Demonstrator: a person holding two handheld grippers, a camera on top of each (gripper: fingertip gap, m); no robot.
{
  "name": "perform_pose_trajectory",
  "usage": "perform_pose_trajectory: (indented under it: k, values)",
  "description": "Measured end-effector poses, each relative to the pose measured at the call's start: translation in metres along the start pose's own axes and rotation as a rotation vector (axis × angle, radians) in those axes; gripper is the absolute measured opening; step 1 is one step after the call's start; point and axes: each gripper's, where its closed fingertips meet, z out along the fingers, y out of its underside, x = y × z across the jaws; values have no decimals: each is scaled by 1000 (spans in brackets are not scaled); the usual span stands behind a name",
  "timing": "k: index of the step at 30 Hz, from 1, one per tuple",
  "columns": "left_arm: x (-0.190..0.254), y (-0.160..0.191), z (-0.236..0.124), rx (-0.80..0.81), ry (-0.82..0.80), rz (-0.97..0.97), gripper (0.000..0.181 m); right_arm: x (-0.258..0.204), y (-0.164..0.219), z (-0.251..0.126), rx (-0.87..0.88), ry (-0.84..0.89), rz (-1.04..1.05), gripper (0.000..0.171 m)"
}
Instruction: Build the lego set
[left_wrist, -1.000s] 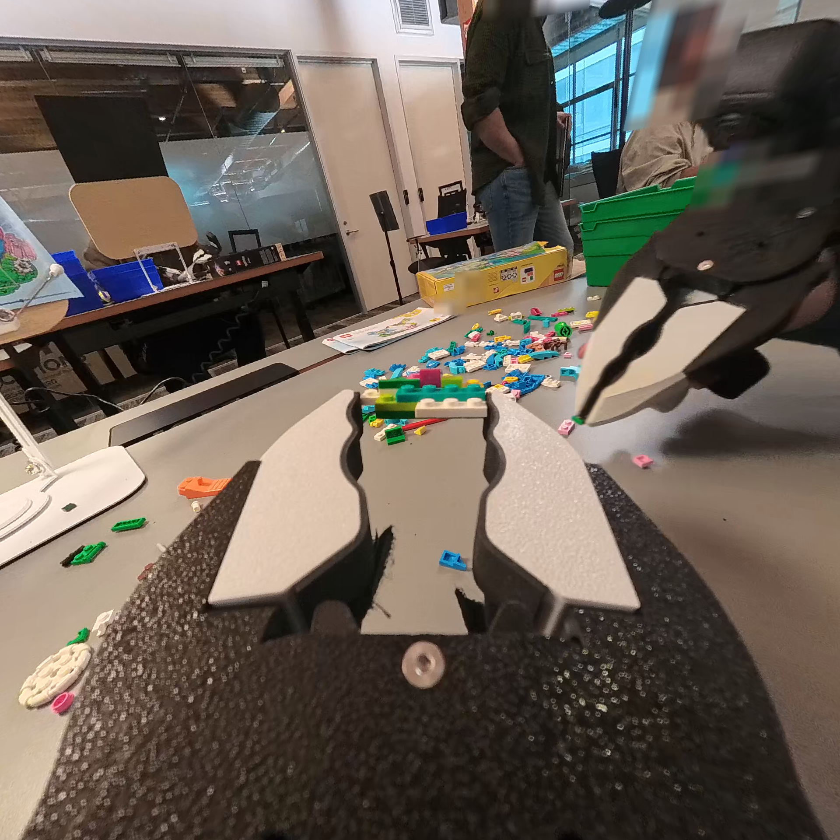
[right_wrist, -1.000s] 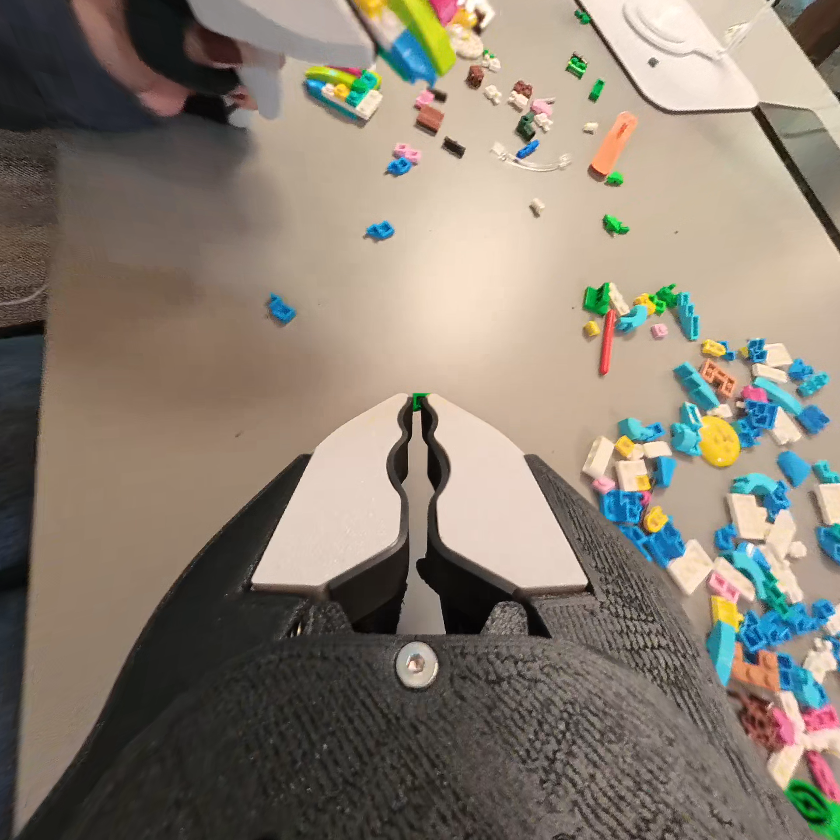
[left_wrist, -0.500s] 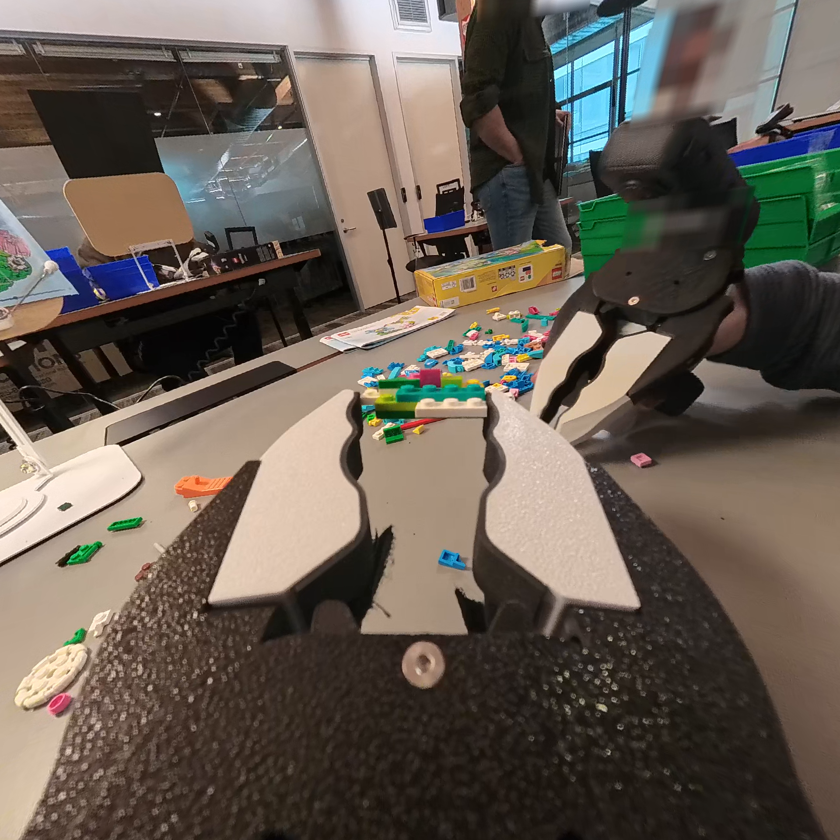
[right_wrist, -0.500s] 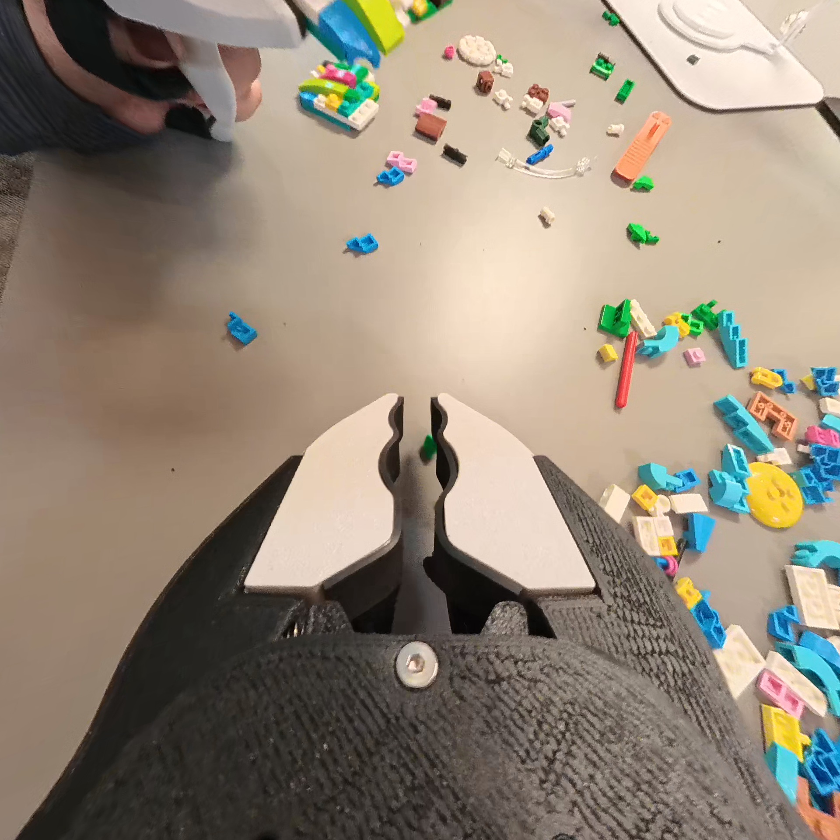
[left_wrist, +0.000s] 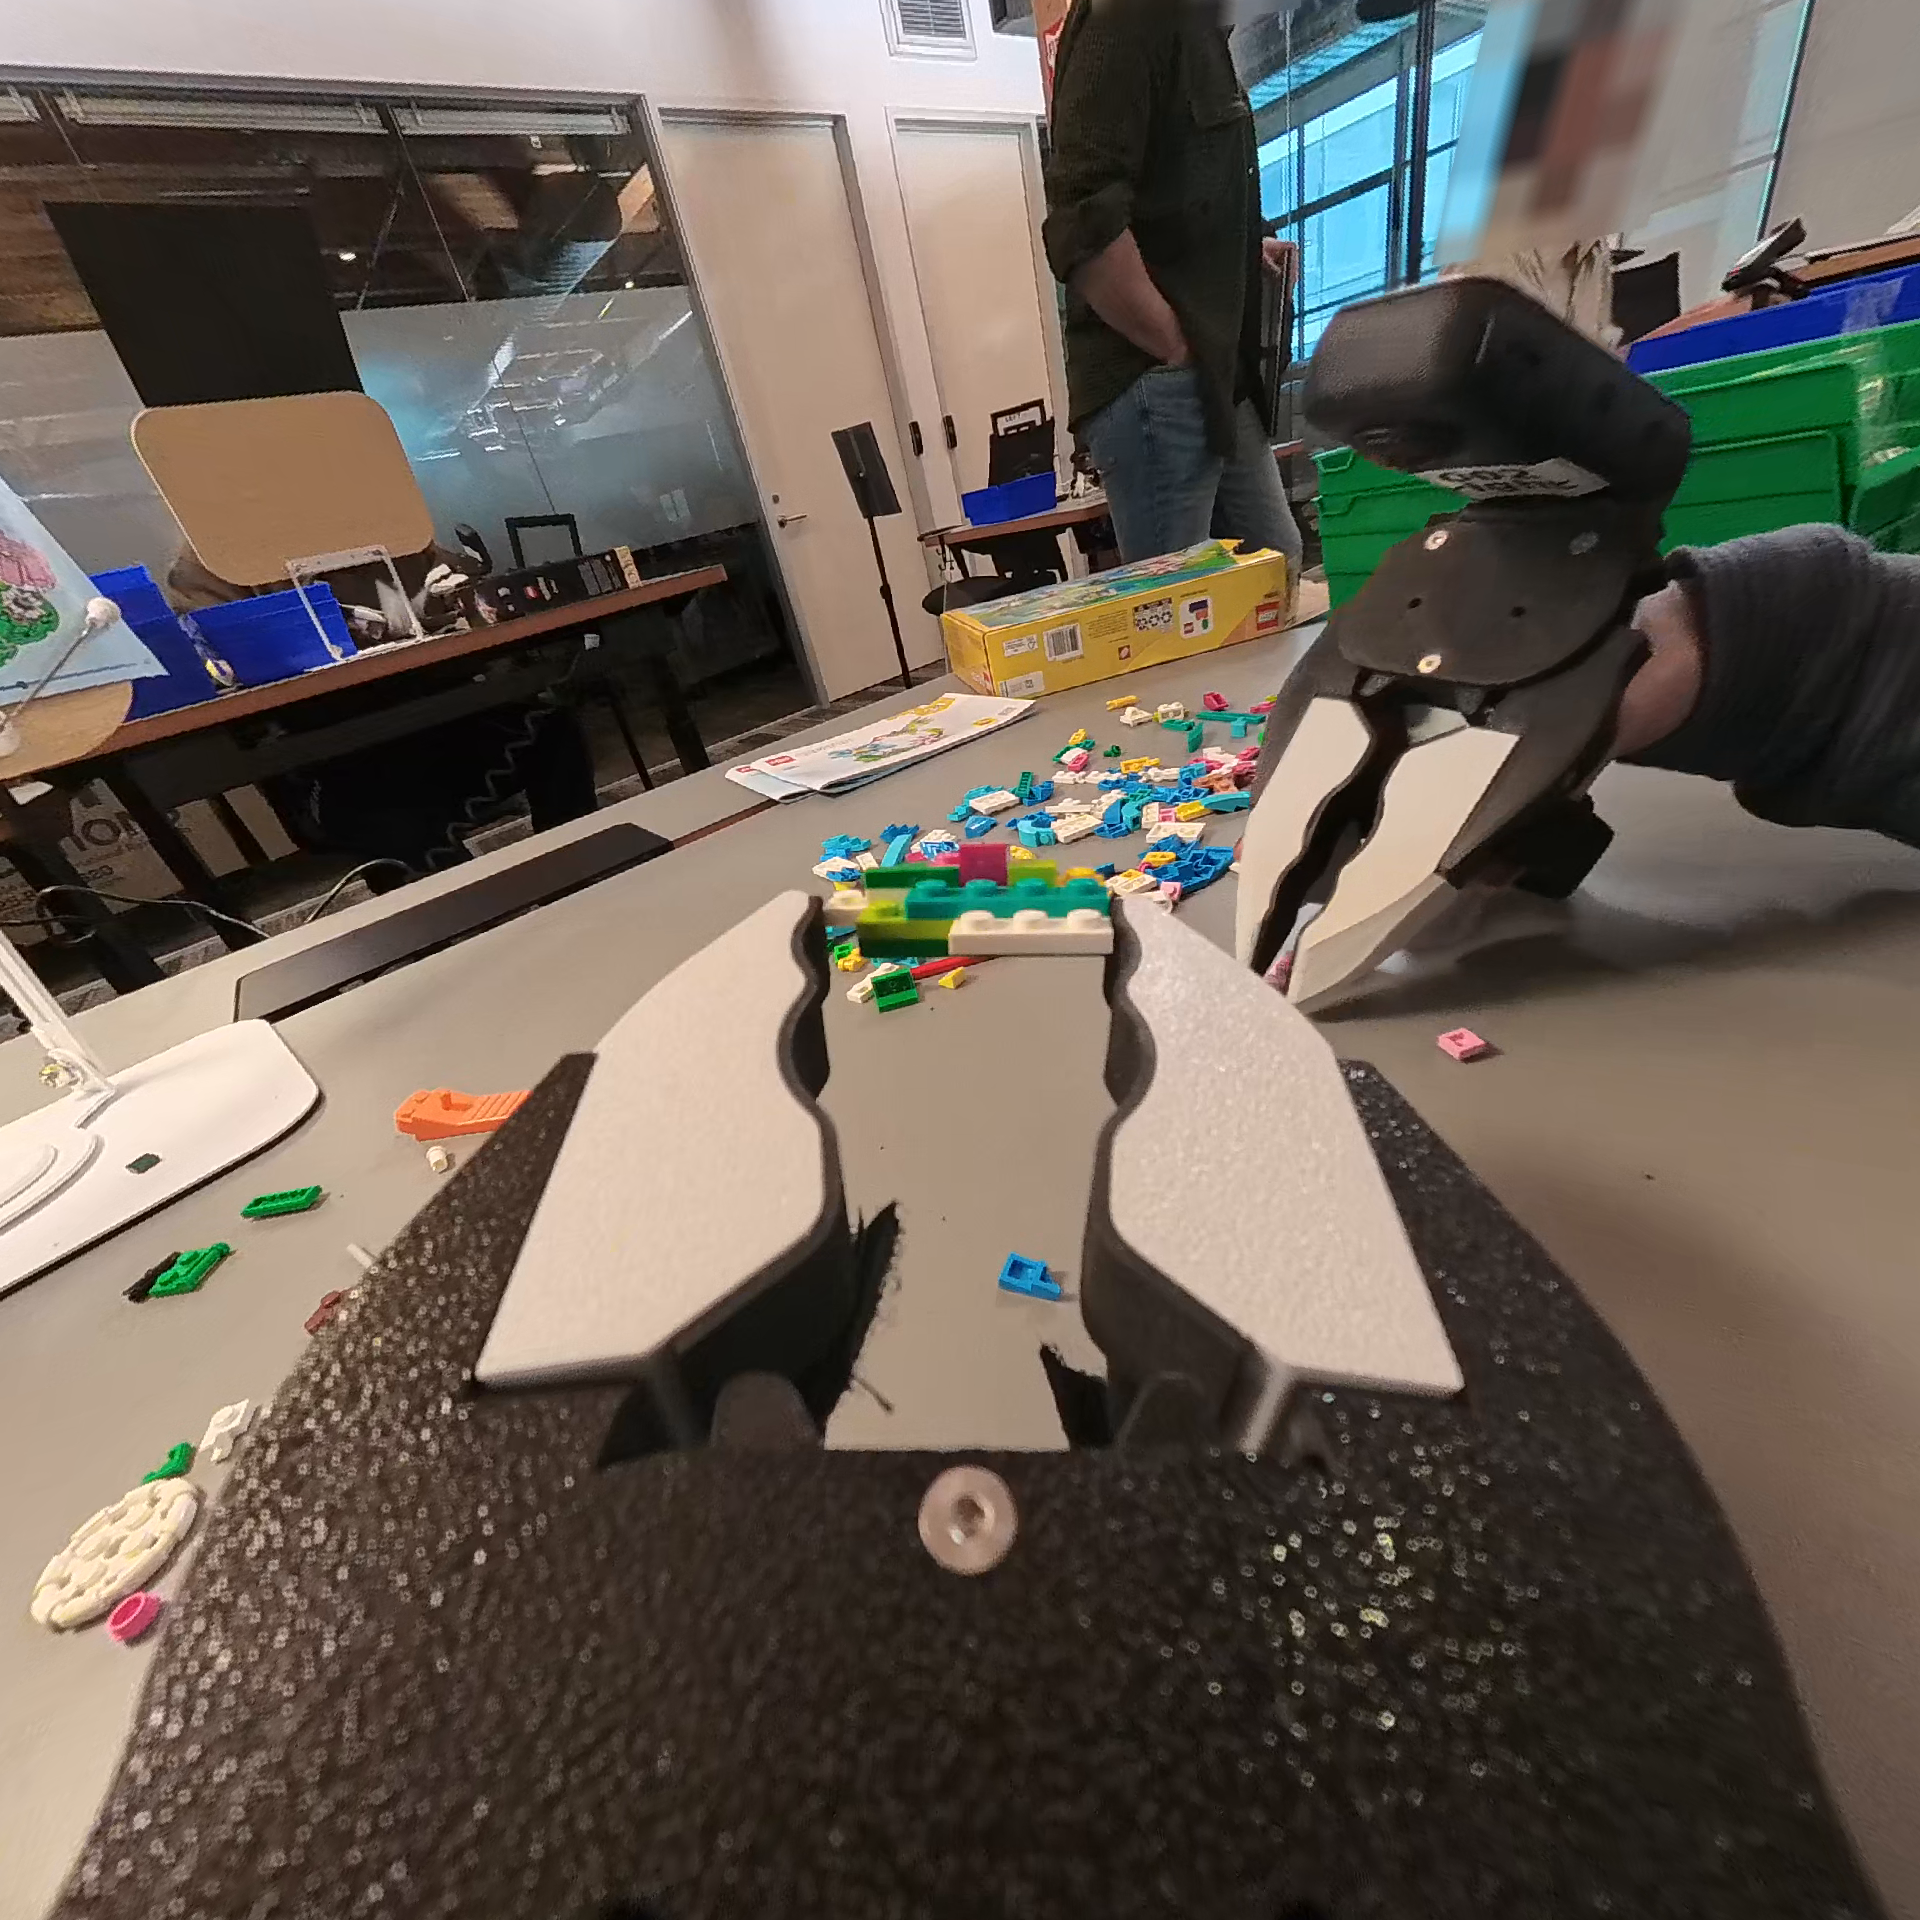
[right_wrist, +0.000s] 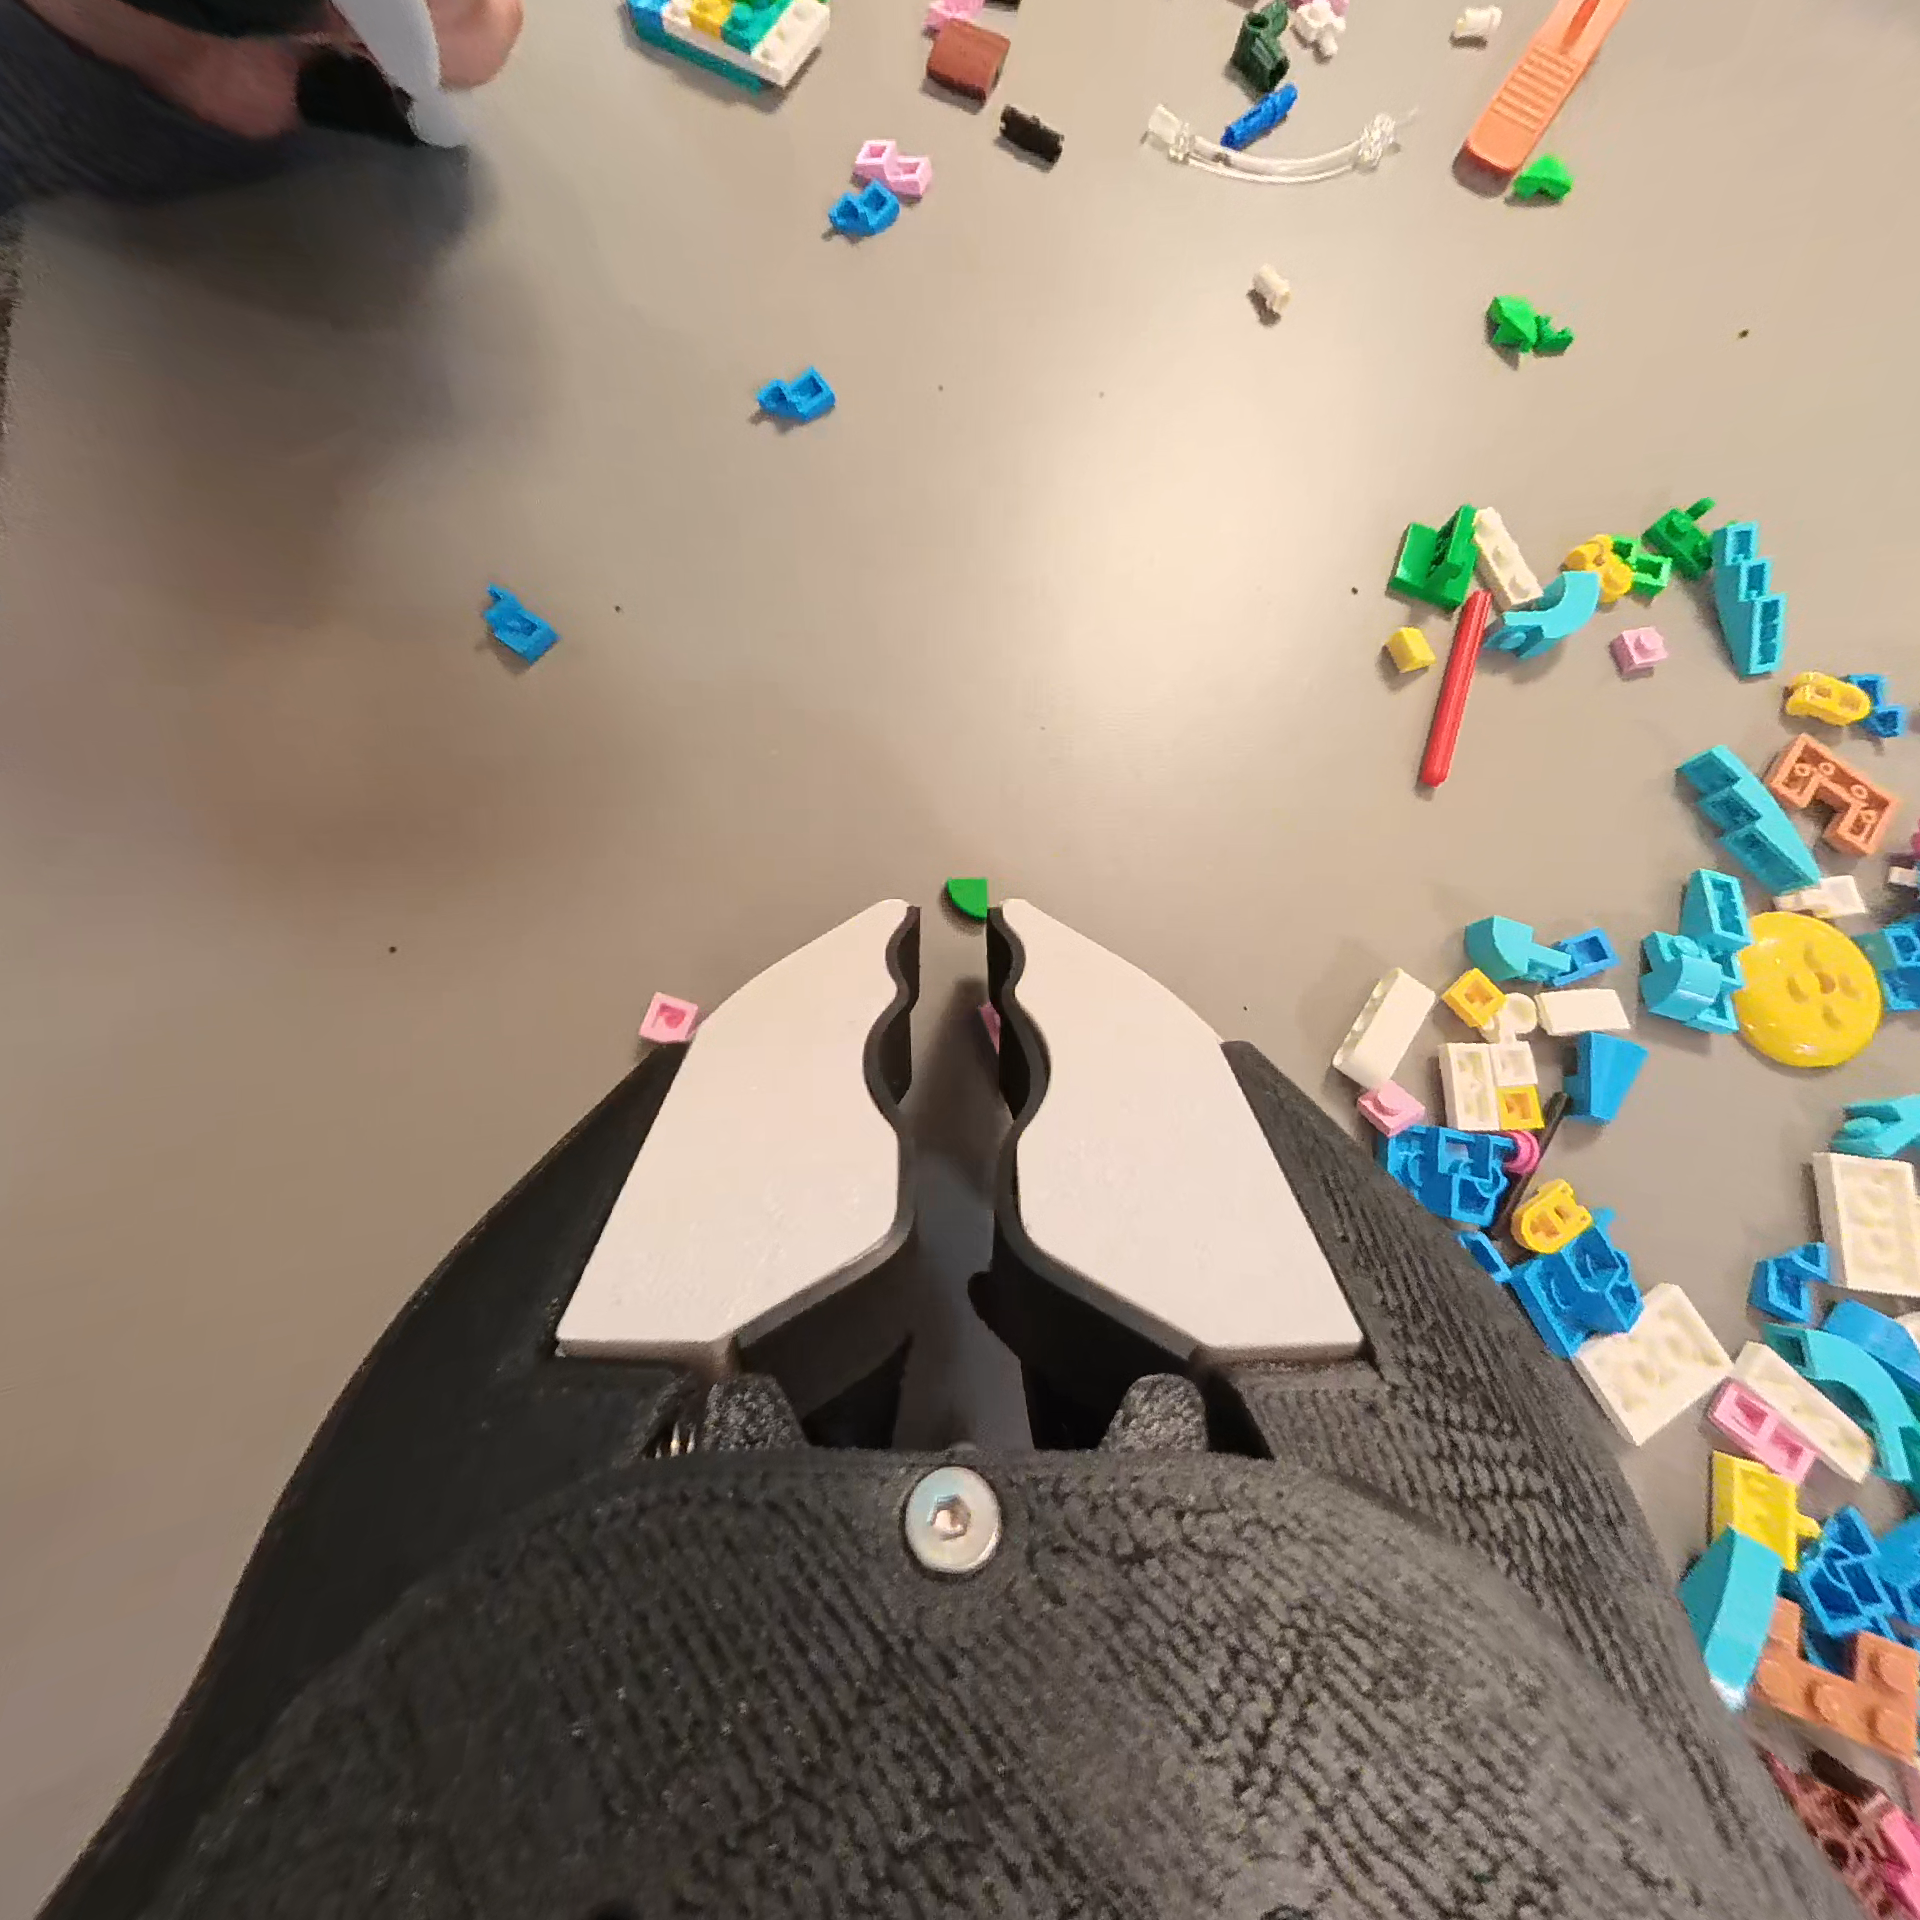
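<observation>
- A grey table (left_wrist: 1662, 1195) is seen beneath both grippers, with a yellow box (left_wrist: 1117, 629) and an instruction booklet (left_wrist: 883, 743) lying at its far side.
- A wide scatter of loose bricks (right_wrist: 1714, 1195) is spread over the table to the right of the right gripper.
- The left gripper (left_wrist: 971, 920) is held above the table, its fingers clenched on a partly built lego assembly (left_wrist: 977, 909) of white, teal, lime and magenta pieces, gripped at both ends.
- The right gripper (right_wrist: 953, 914) is pointed down at the table with a narrow gap between its fingers; nothing is gripped.
- An orange brick separator (left_wrist: 457, 1110) is lying left of the left gripper.
- A small green piece (right_wrist: 966, 897) is resting on the table just beyond the right gripper's tips.
- A small pink tile (right_wrist: 668, 1016) is lying just beside the right gripper's left finger.
</observation>
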Motion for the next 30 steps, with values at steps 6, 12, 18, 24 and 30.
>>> perform_pose_trajectory:
  k: [6, 12, 18, 24, 30]
  values:
    - [0, 0, 0, 2, 1, -2, 51, 2, 2, 4, -37, -17, -1, 11]
    - [0, 0, 0, 1, 2, -2, 51, -15, -4, 3, -14, -116, 3, 9]
    - [0, 0, 0, 0, 3, -2, 51, -3, 0, 3, -43, -53, 13, 8]
    - [0, 0, 0, 0, 4, -3, 51, -21, -6, 8, -25, -156, -6, 7]
    - [0, 0, 0, 0, 7, -4, 51, -4, -8, 6, -2, -101, -15, 6]
